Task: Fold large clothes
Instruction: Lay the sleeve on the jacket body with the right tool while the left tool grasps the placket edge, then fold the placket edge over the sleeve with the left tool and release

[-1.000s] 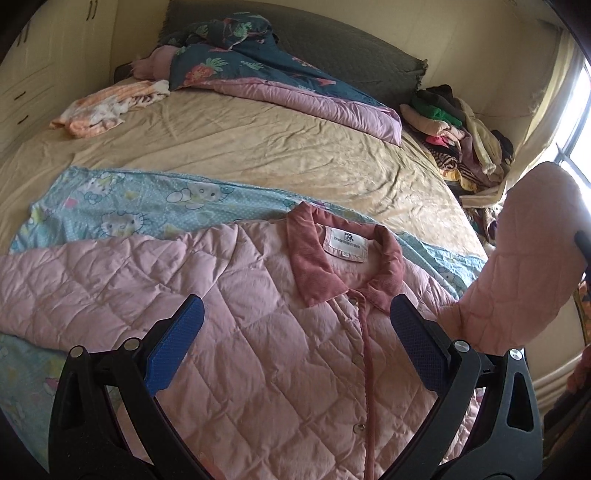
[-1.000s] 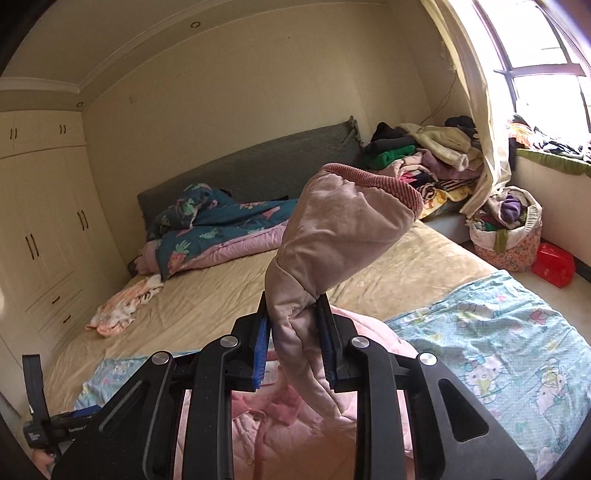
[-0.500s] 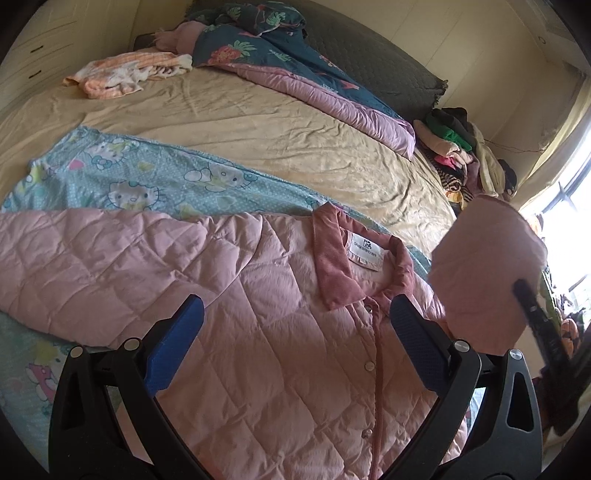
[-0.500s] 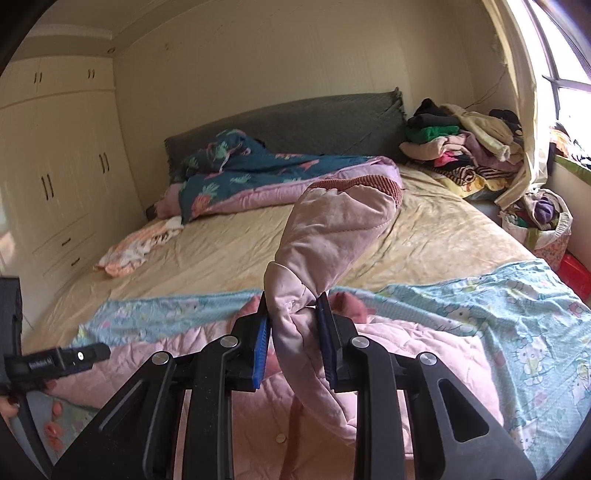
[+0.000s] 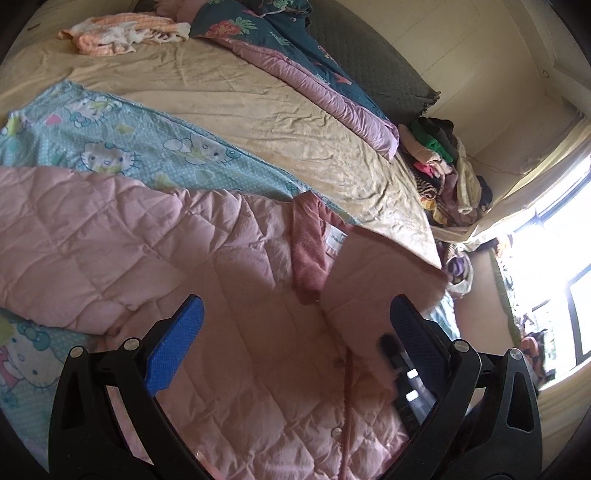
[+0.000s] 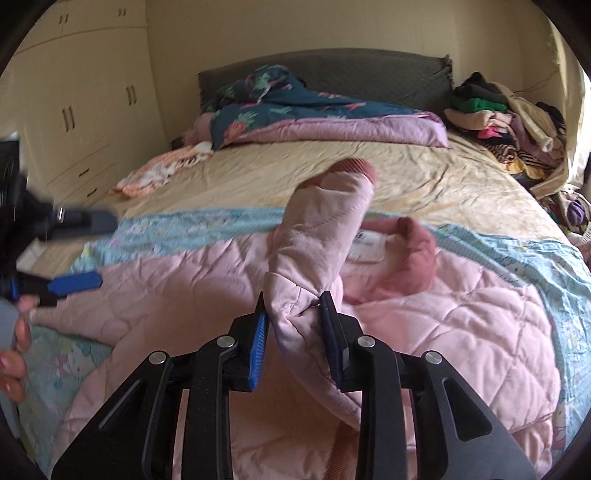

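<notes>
A pink quilted jacket lies front up on the bed, its darker pink collar toward the headboard; it also shows in the right wrist view. My right gripper is shut on the jacket's sleeve, which stands up with its ribbed cuff on top, over the jacket's chest. The same sleeve hangs over the collar in the left wrist view. My left gripper is open and empty above the jacket's front. It also appears at the left in the right wrist view.
A blue cartoon-print sheet lies under the jacket on the tan bedspread. A dark floral and purple quilt lies by the headboard. An orange-white cloth lies far left. A clothes pile sits far right. Wardrobes stand left.
My right gripper has carried the sleeve down and leftward, from the bed's right side to over the jacket's collar and chest. My left gripper has tilted and stays open.
</notes>
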